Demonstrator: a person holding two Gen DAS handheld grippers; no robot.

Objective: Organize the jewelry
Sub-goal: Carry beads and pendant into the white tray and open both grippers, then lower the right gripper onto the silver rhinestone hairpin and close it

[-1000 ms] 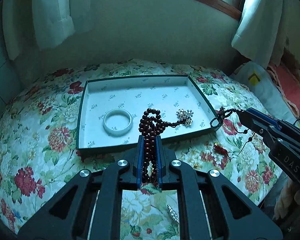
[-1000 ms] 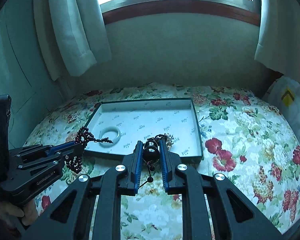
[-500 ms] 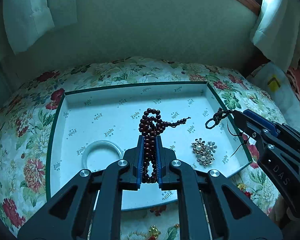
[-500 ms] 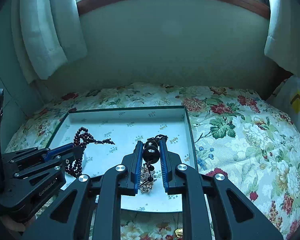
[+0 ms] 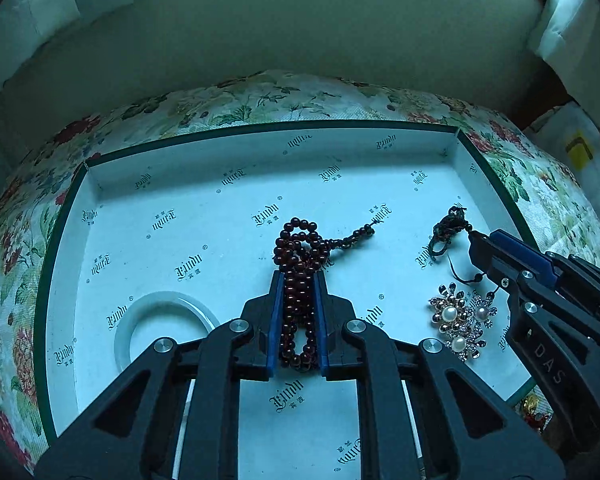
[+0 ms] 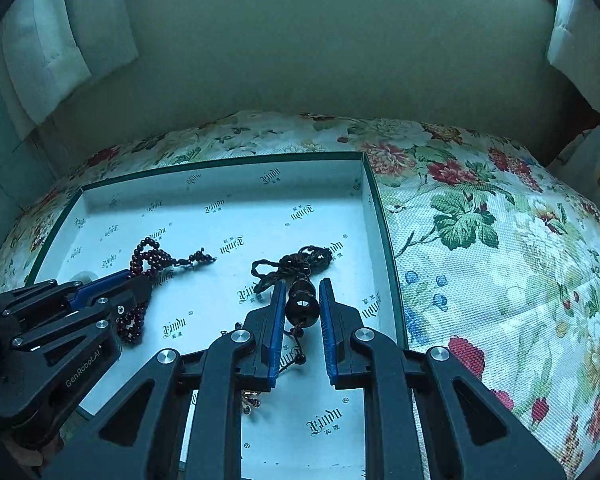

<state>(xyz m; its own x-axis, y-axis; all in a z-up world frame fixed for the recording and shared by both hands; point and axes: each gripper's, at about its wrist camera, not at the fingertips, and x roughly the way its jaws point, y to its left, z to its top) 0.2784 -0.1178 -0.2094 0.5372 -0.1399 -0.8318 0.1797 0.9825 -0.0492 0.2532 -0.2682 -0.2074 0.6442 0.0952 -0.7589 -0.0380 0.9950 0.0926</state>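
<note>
A white-lined tray with a green rim (image 5: 260, 128) lies on the bed. My left gripper (image 5: 298, 276) has a dark red bead strand (image 5: 300, 248) between its blue pads. Its jaws are opening, the pads still touch the beads, and the strand's front loops rest on the tray floor. My right gripper (image 6: 302, 284) is shut on a dark gourd-shaped pendant (image 6: 302, 304). The pendant's knotted cord (image 6: 292, 264) lies on the tray floor ahead of it. A white bangle (image 5: 124, 332) sits at the tray's left, and a pearl brooch (image 5: 458, 326) lies at the right, under the right gripper (image 5: 476, 240).
The tray sits on a floral bedspread (image 6: 480, 240), with a pale wall close behind it and white curtains (image 6: 60, 32) at both upper corners. A small gold trinket (image 5: 534, 408) lies on the bedspread just outside the tray's near right corner. A white bag (image 5: 580, 152) lies at the far right.
Both grippers came forward and down over the tray, carrying their pieces. The bead loops and the cord now touch the tray floor. The left jaws stand slightly wider.
</note>
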